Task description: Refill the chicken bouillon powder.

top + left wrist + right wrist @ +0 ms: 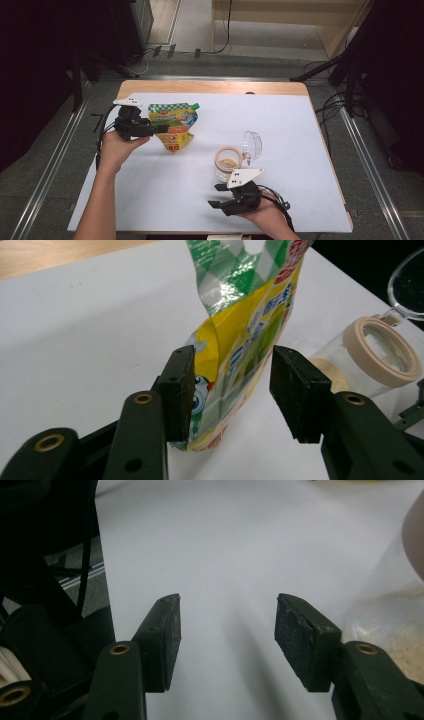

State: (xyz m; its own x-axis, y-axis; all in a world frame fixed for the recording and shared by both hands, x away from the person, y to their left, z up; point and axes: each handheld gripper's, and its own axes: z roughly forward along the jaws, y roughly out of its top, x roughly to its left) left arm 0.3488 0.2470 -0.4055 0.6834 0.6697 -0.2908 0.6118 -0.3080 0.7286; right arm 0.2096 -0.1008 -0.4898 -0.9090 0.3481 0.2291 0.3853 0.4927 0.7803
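Left gripper view: fingers (pixel 182 390) straddle pouch (pixel 245 340), half-open.

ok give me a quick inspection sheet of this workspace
surface: white sheet over a wooden table, far edge bare
job's things: green-yellow refill pouch; clear jar, lid hinged open, tan powder inside
clutter: nothing seen
grippers: left tool straddles the pouch, one pad touching, not clamped; right tool open, beside the jar
cables: black cable trails from right tool
surroundings: grey floor, metal rails, dark stands
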